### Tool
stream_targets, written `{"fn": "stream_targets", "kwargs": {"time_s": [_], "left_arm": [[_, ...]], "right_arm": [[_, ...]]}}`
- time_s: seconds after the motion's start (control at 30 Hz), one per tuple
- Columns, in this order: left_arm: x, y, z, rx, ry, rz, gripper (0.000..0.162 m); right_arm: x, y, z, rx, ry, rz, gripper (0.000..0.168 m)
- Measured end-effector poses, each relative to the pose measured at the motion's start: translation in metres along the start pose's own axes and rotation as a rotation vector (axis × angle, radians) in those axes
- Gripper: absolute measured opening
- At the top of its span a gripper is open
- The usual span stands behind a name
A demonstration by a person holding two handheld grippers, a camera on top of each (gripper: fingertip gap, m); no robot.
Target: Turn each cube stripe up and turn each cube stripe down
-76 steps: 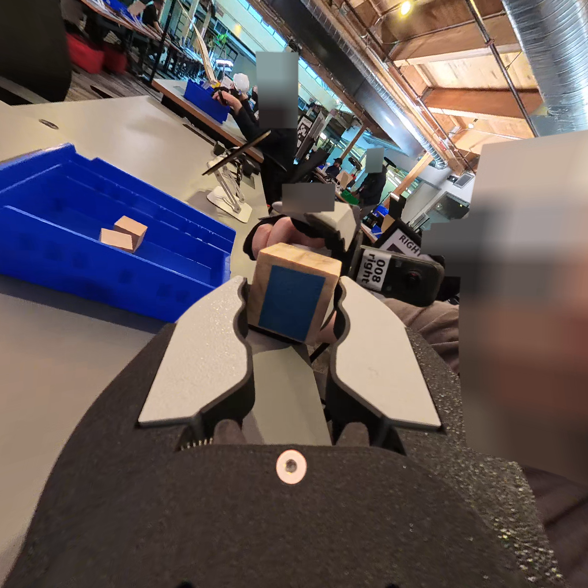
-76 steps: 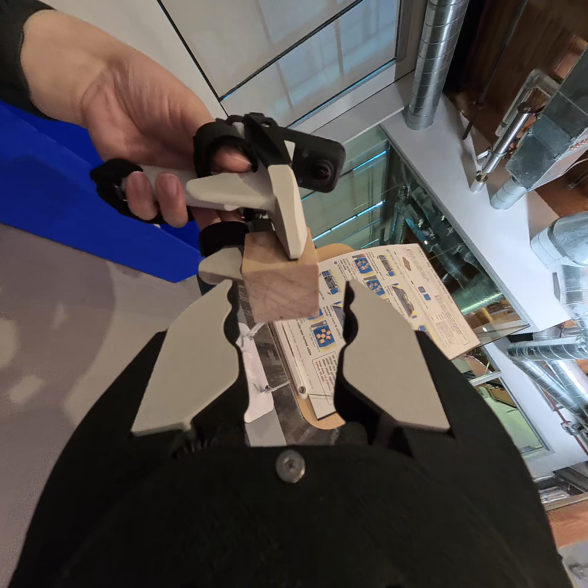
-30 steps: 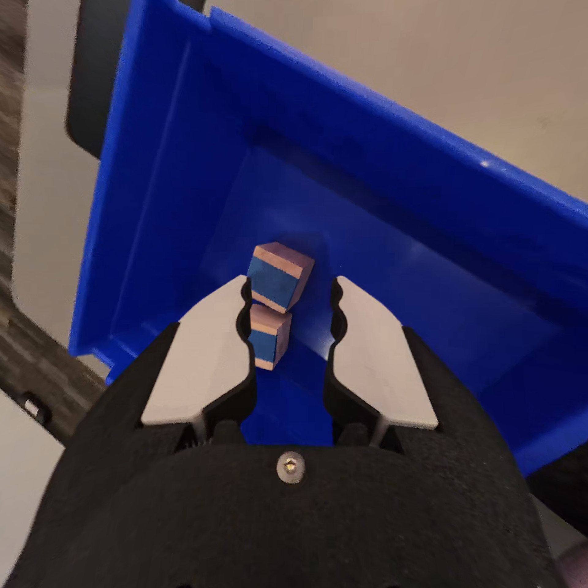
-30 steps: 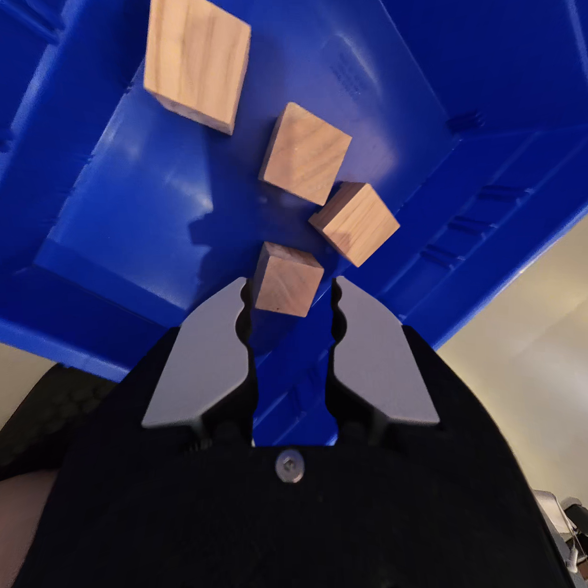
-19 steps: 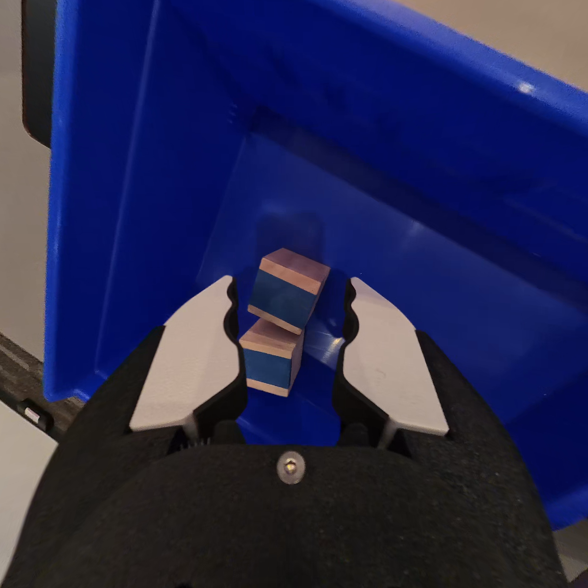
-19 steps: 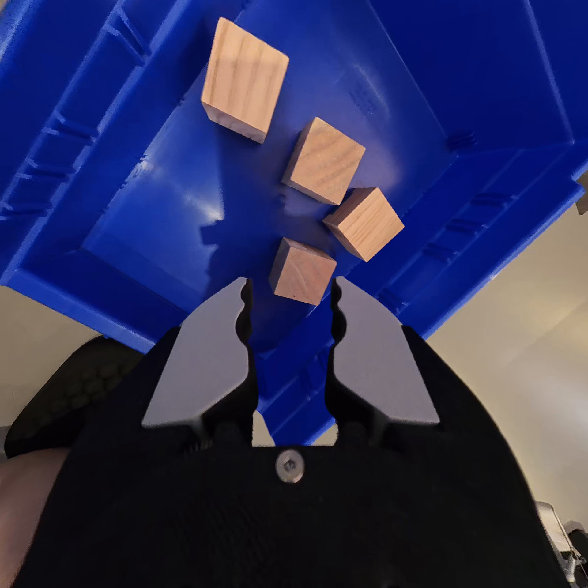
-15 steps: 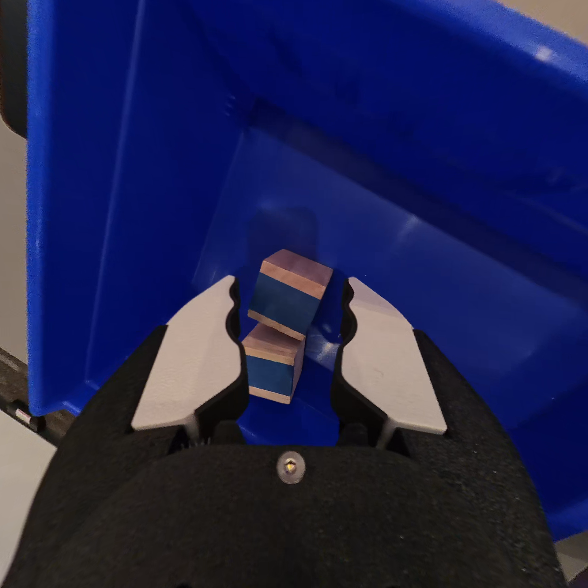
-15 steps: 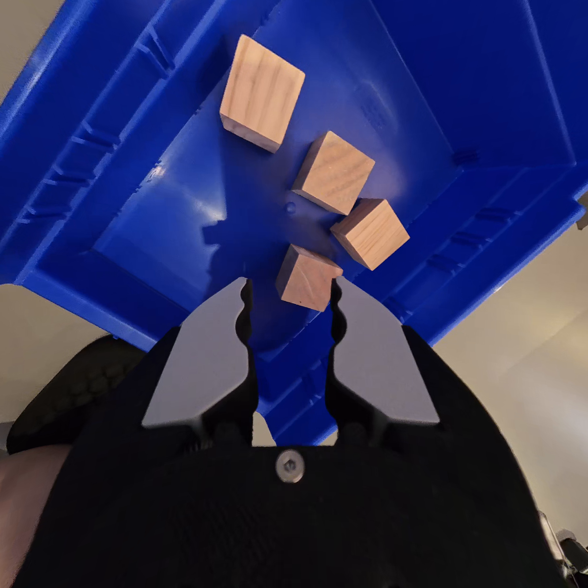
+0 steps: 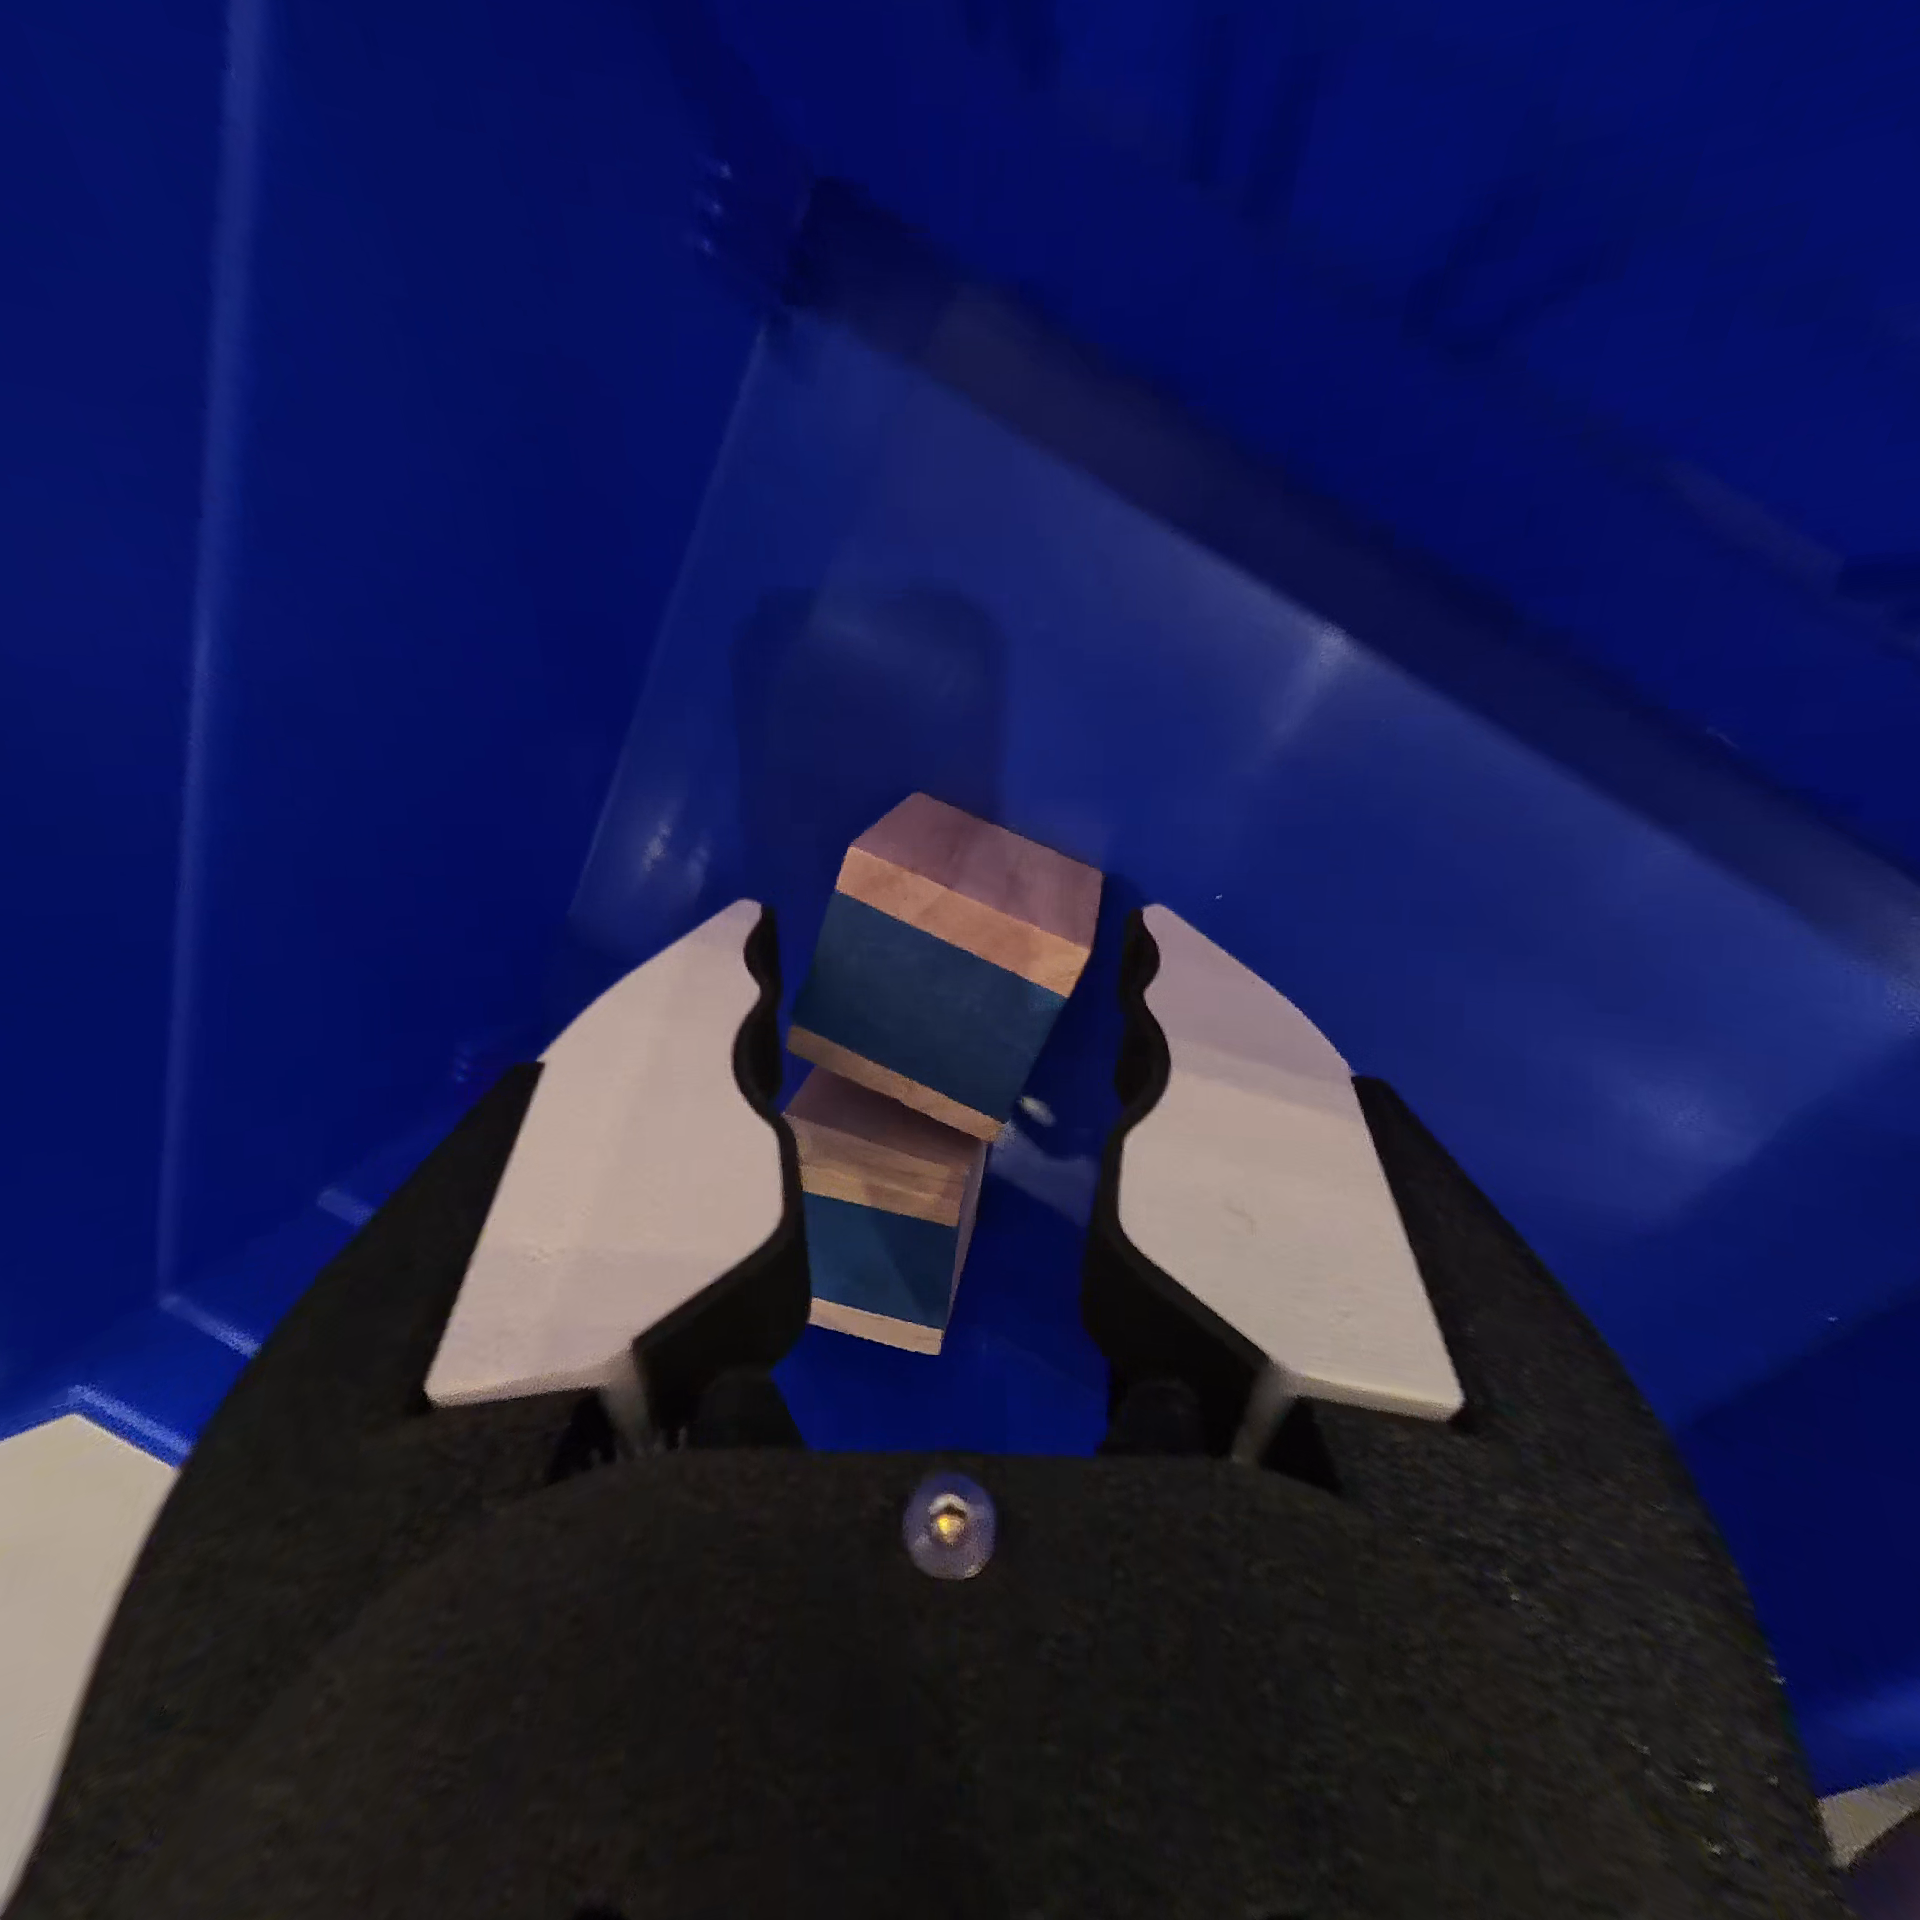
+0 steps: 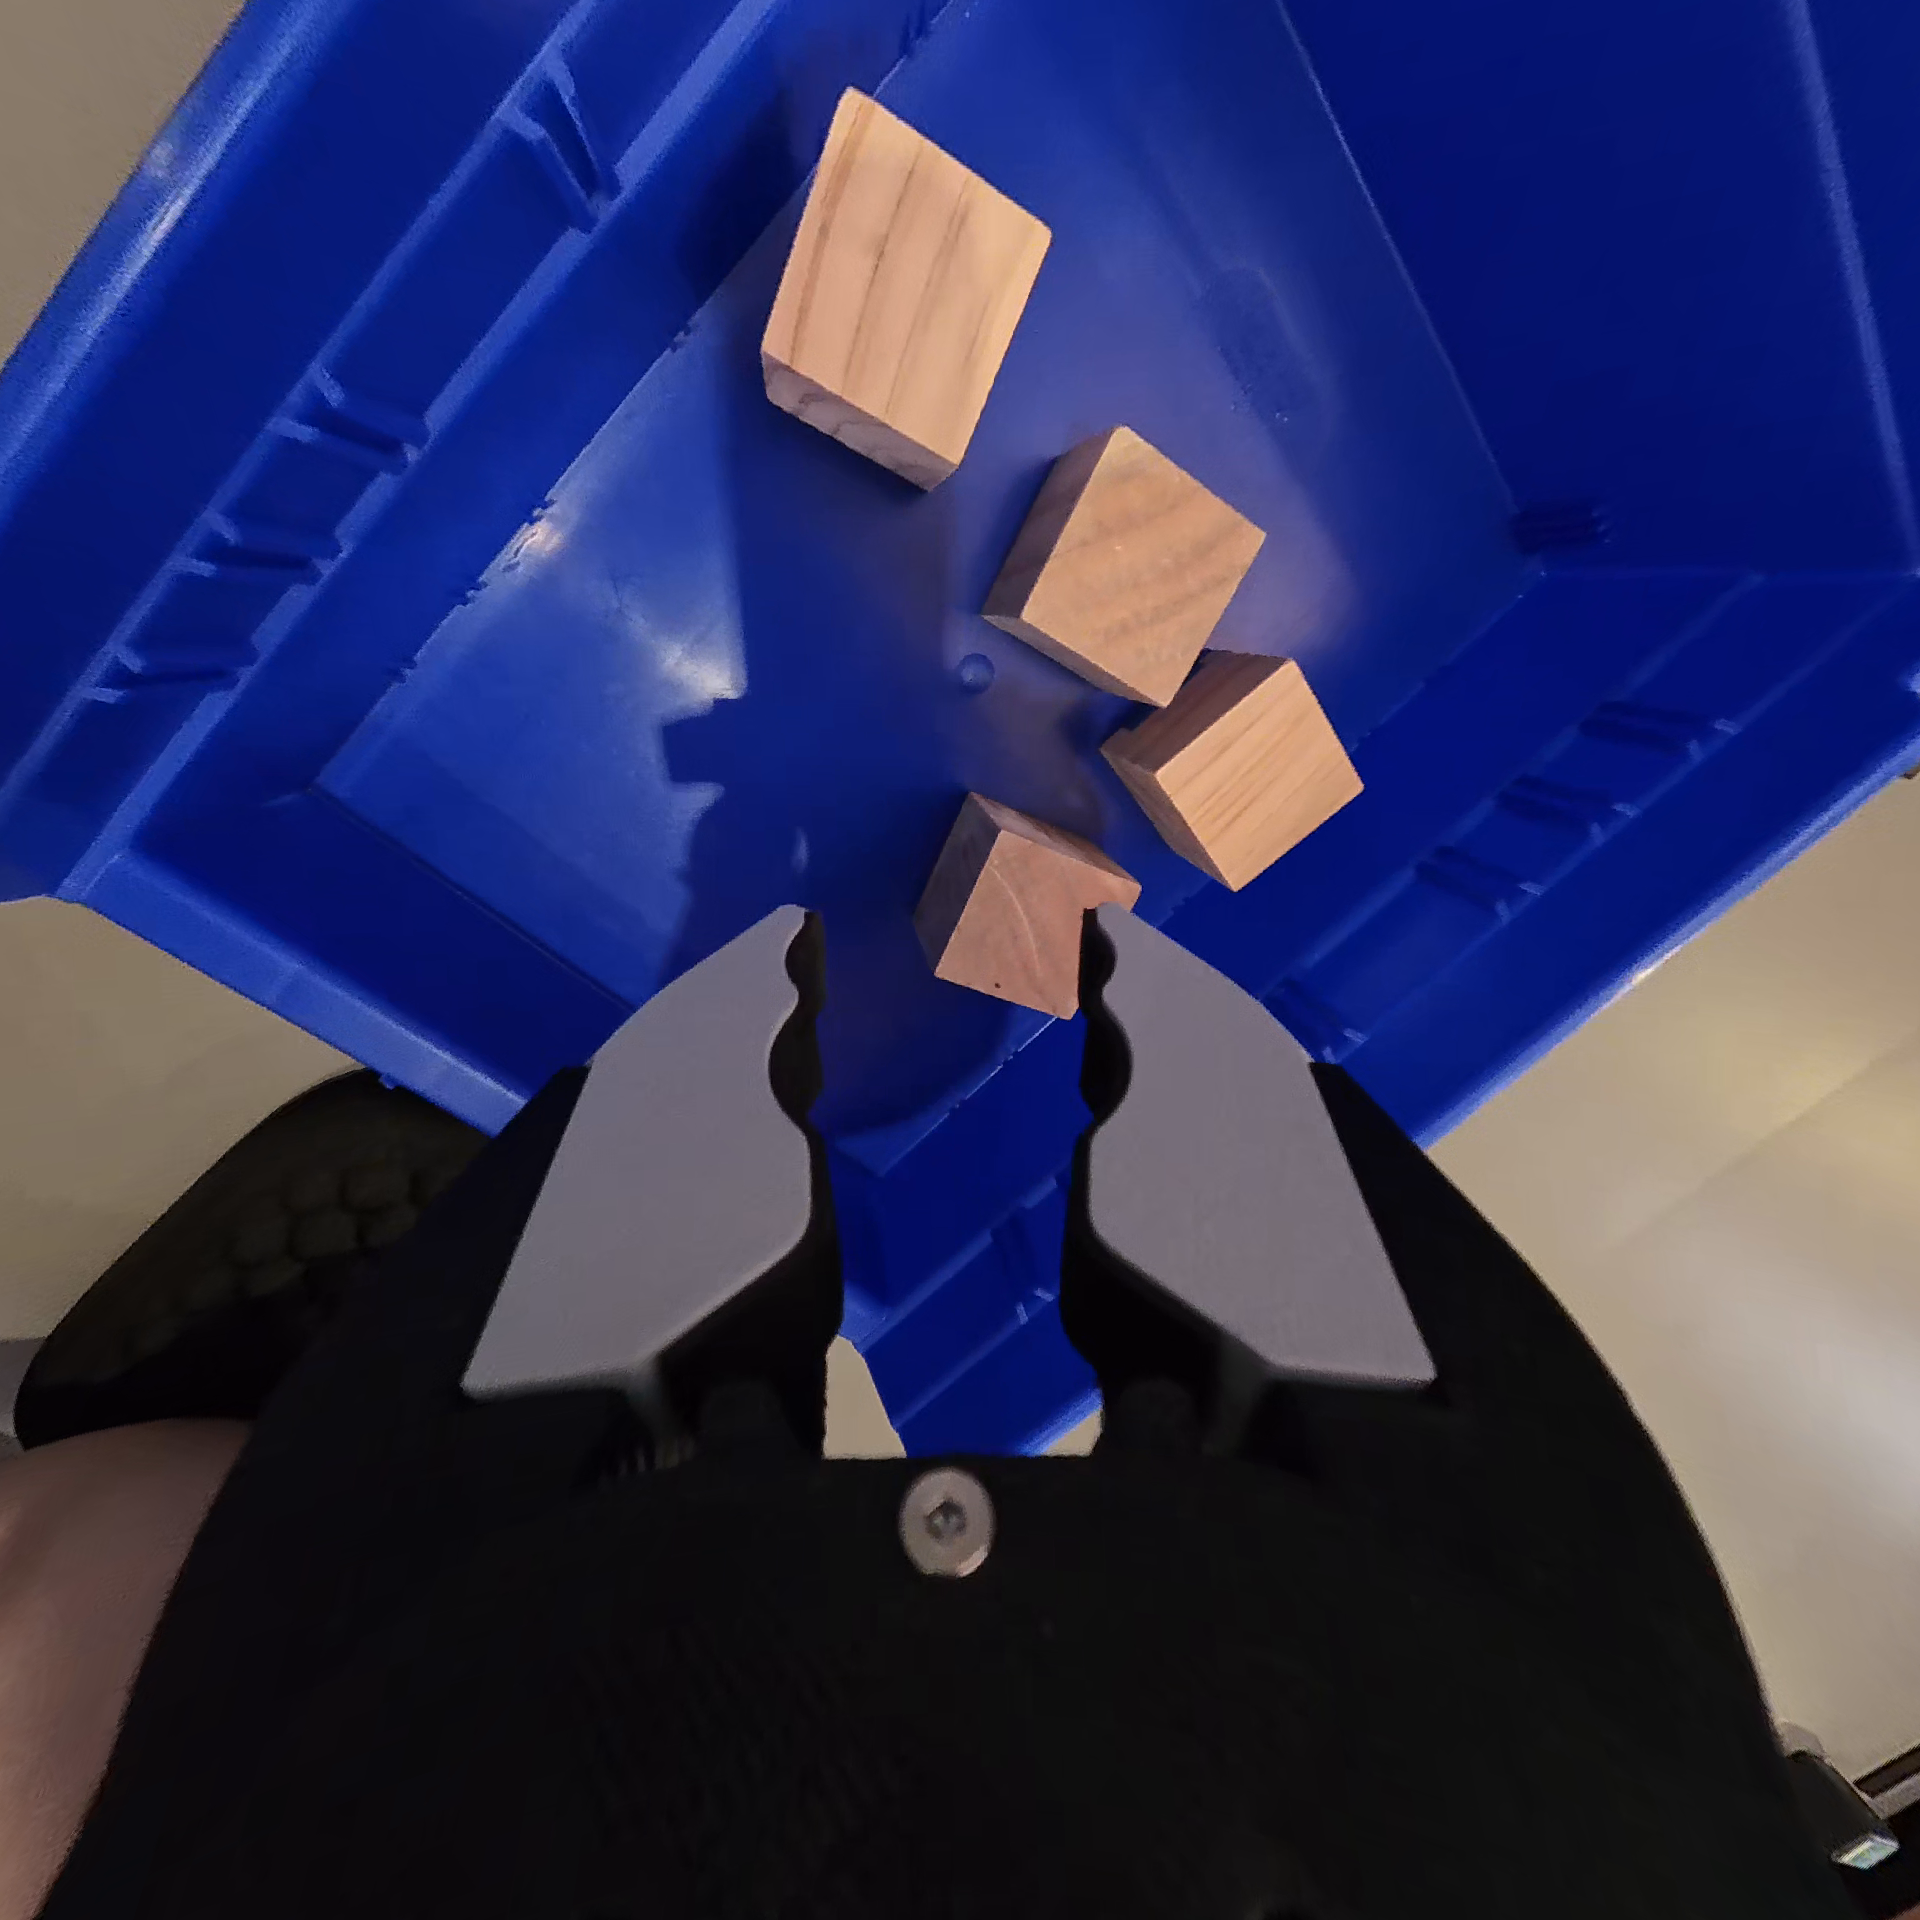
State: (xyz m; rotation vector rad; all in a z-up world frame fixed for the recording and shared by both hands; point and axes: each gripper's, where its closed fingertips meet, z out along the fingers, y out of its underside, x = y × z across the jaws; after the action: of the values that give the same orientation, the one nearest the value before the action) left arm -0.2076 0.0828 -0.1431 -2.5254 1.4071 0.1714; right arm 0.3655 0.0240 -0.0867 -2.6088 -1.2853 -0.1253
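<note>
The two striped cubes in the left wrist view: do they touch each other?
Cannot tell. In the left wrist view the farther striped cube overlaps the nearer striped cube, with no gap visible, yet overlap is not proof of contact.

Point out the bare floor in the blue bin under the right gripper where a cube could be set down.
In the blue plastic bin, the floor left of the four plain wooden cubes is bare, bordered by the ribbed left wall and the near wall. The right side is crowded: three cubes cluster closely by the right gripper, its fingers open.
</note>
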Motion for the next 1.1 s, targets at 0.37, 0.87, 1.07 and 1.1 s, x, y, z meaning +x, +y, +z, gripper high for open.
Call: {"fn": "stream_targets", "kwargs": {"time_s": [0.37, 0.87, 1.07, 1.1], "left_arm": [[-0.001, -0.003, -0.002, 0.02, -0.001, -0.011, 0.053], [-0.015, -0.053, -0.117, 0.351, -0.291, -0.074, 0.052], [0.055, -0.117, -0.201, 0.782, 0.016, -0.143, 0.052], [0.072, -0.131, -0.212, 0.846, 0.107, -0.137, 0.052]], "right_arm": [[-0.003, 0.0, 0.002, -0.012, -0.008, -0.014, 0.049], [0.011, -0.037, -0.045, 0.178, 0.228, -0.052, 0.047], [-0.033, -0.135, -0.125, 0.733, 0.439, -0.311, 0.055], [-0.05, -0.153, -0.136, 0.838, 0.456, -0.371, 0.061]]}}
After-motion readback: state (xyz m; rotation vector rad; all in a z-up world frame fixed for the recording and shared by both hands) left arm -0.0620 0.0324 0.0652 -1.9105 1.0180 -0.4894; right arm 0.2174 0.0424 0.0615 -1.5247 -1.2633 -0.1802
